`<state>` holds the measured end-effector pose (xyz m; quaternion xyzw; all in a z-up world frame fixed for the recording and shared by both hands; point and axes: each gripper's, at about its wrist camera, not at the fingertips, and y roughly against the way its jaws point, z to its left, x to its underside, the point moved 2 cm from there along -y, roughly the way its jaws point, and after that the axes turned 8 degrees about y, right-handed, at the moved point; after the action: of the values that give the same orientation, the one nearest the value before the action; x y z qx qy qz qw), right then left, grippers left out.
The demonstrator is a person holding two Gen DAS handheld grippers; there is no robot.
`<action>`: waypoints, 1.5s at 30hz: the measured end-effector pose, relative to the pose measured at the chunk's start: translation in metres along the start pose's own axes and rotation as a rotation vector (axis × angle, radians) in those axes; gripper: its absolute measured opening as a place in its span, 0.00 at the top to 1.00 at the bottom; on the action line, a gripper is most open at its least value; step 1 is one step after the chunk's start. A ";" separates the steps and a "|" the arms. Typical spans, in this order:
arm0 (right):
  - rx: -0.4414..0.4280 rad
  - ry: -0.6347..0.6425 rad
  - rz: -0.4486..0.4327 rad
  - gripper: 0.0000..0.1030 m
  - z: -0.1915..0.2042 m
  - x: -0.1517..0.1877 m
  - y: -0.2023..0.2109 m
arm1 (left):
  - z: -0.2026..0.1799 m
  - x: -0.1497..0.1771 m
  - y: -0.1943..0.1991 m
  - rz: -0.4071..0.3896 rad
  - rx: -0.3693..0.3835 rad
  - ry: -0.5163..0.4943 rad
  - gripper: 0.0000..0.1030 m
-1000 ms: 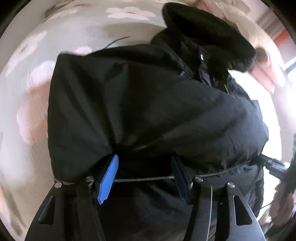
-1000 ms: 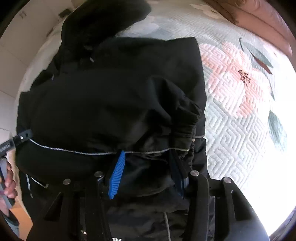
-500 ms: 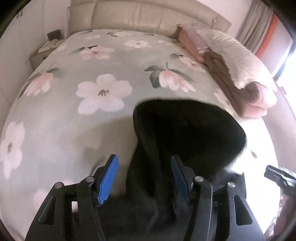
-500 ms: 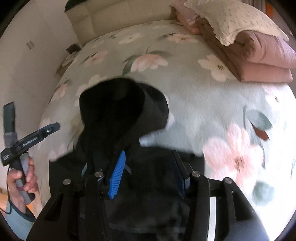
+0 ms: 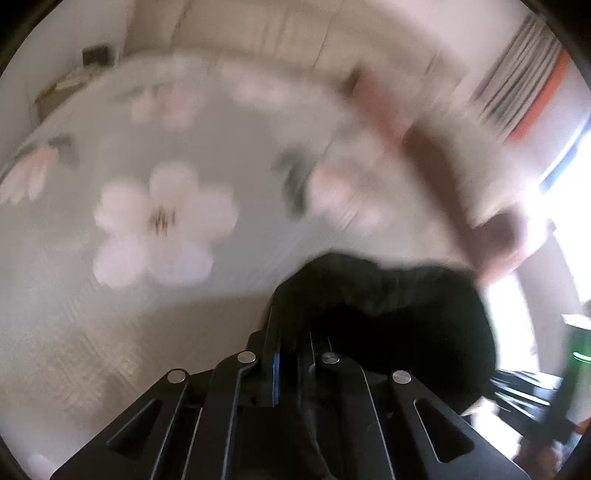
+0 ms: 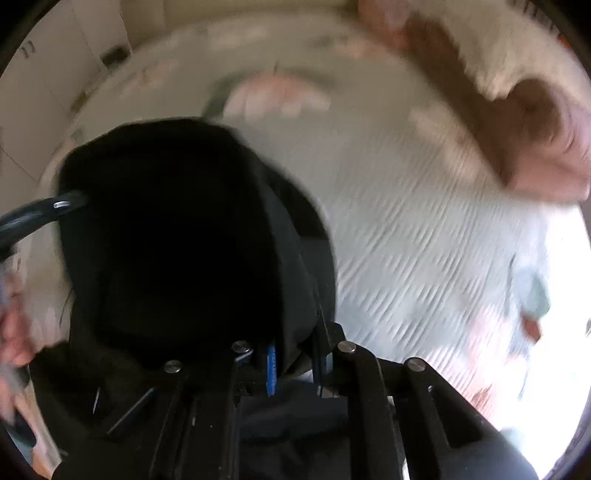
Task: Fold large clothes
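A black hooded jacket (image 5: pixel 388 317) lies on a floral bedspread (image 5: pixel 155 221). My left gripper (image 5: pixel 291 347) is shut on the jacket's black fabric at the hood's left edge. In the right wrist view the hood (image 6: pixel 177 236) fills the left half, and my right gripper (image 6: pixel 295 358) is shut on the jacket's fabric at the hood's right side. Both views are motion-blurred. The jacket's body lies below the grippers, mostly hidden.
Folded pink and brown bedding (image 5: pixel 443 158) with a white pillow lies at the bed's right side; it also shows in the right wrist view (image 6: pixel 528 125). A beige headboard (image 5: pixel 295 33) stands at the back. A nightstand (image 5: pixel 70 81) is far left.
Both grippers have gone from open to shut on the jacket at the hood. Both cameras have moved forward over the jacket and are now moving fast, blurring the views.
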<state>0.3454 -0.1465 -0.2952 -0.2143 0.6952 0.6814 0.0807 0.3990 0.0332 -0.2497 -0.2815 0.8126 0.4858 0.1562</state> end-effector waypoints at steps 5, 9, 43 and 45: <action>-0.099 0.090 -0.334 0.85 0.013 -0.007 0.057 | 0.023 0.033 0.063 -0.091 -0.038 0.016 0.94; -0.068 0.202 -0.050 0.85 0.032 0.009 -0.041 | 0.092 0.093 -0.038 0.305 -0.306 0.044 0.92; -0.310 0.251 0.016 0.41 0.055 0.006 -0.061 | 0.042 0.103 -0.059 0.265 0.028 0.059 0.69; -0.335 0.262 -0.076 0.41 0.056 -0.006 -0.033 | 0.035 0.107 -0.055 0.251 0.006 0.015 0.69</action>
<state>0.3546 -0.0896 -0.3262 -0.3376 0.5682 0.7501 -0.0216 0.3474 0.0108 -0.3617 -0.1806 0.8440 0.4970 0.0892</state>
